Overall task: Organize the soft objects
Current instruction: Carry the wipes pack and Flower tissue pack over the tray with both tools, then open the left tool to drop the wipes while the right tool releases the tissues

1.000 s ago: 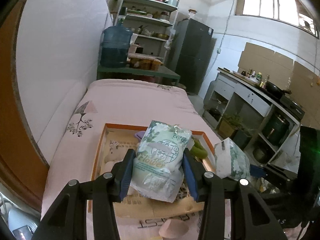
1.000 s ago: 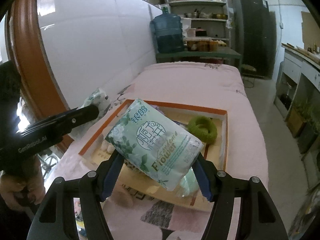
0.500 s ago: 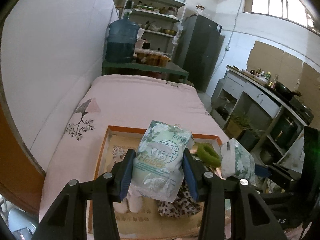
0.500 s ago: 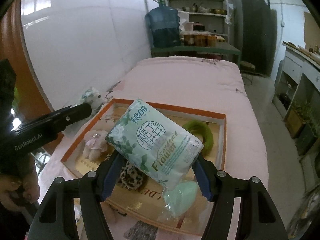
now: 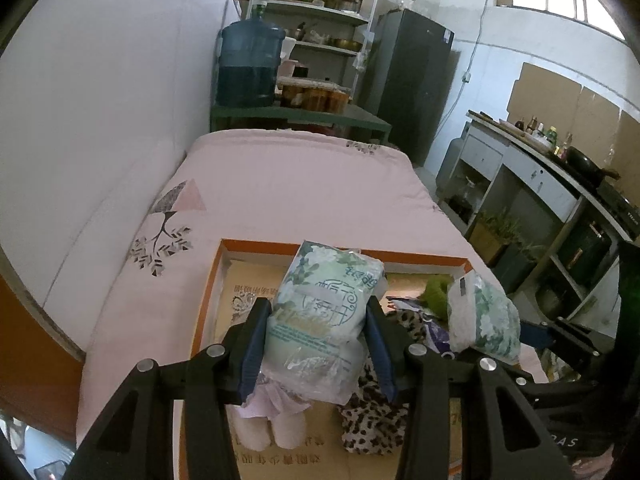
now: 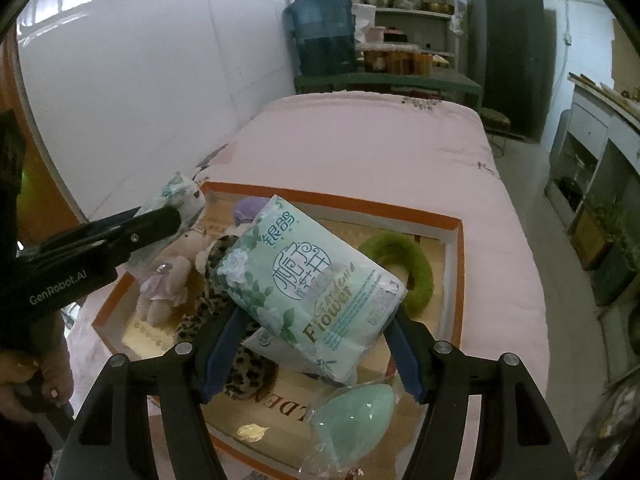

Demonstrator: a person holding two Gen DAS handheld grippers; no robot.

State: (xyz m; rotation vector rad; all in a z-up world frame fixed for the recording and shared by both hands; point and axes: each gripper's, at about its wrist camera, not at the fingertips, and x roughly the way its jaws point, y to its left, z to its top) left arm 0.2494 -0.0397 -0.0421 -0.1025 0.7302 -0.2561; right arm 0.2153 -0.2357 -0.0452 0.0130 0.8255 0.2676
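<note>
Two tissue packs are showing, one per gripper: the left gripper (image 5: pixel 316 344) is clenching one pale green floral tissue pack (image 5: pixel 324 312) at lower centre, and the right gripper (image 6: pixel 316 344) is gripping another tissue pack (image 6: pixel 308 288) tilted, both hanging above one orange-rimmed box (image 6: pixel 456 264) holding one green ring (image 6: pixel 416 268)

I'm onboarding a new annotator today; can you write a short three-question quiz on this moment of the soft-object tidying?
1. True or false: each gripper holds a tissue pack.
2. Which lies in the orange-edged box: A) green ring, B) water jug, C) frying pan?
3. What colour is the egg-shaped sponge in its clear wrapper?

Key:
1. True. The left gripper clamps one tissue pack; the right gripper clamps the other pack.
2. A, the green ring.
3. Pale green, the sponge at the box's near edge.
</note>
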